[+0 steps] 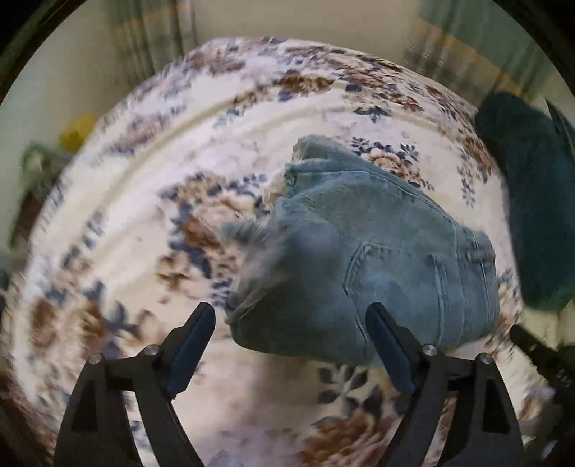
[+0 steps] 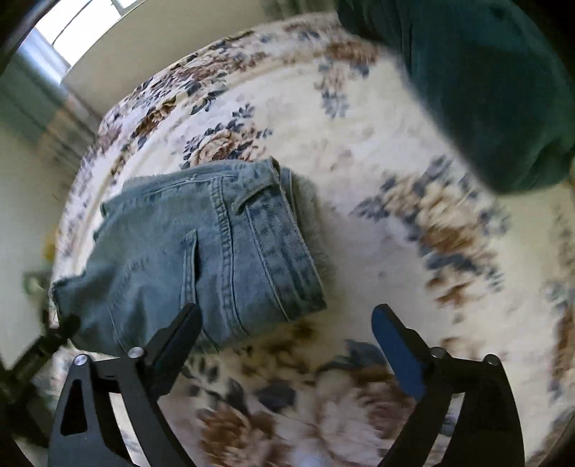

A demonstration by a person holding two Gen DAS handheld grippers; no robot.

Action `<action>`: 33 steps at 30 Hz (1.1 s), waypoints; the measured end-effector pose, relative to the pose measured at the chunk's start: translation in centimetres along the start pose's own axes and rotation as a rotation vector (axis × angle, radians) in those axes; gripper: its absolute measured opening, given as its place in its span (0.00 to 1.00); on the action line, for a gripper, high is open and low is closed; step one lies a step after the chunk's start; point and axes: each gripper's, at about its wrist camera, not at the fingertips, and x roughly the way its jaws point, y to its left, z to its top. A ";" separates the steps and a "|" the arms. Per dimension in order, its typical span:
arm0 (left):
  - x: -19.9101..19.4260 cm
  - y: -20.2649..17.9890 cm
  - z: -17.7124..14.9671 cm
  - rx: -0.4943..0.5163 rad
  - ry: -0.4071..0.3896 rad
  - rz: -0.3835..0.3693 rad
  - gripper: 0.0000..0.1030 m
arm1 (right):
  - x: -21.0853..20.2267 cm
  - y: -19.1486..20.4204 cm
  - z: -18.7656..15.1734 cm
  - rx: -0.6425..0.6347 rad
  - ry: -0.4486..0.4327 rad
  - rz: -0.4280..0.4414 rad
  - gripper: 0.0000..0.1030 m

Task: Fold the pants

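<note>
Left wrist view: one left hand-held gripper (image 1: 291,316), its two fingers spread wide apart, nothing between them. One pair of light blue denim pants (image 1: 359,258) lies folded into a compact bundle on a floral blanket (image 1: 125,233) in cream, brown and navy. Two frayed hem edges show at the bundle's far and left sides; one back pocket faces up near the right finger. The bundle's near edge sits just past the fingertips, partly between them, contact not clear. One dark green cloth item (image 1: 532,201) lies at the right edge, apart from the pants. One yellow object (image 1: 77,131), blurred, beyond the blanket at left. Part of the other black tool shows at lower right. Right wrist view: one right hand-held gripper (image 2: 287,319), fingers likewise wide apart and empty. The same one pair of pants (image 2: 201,251) lies left of centre, waistband and one belt loop facing the right, its near corner just behind the left finger. The green cloth (image 2: 485,89) fills the upper right. One window (image 2: 72,25) at upper left.
</note>
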 end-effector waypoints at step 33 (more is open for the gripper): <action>-43.6 0.9 -15.7 0.076 -0.348 0.072 0.84 | -55.3 1.5 -21.9 -0.216 -0.463 0.036 1.00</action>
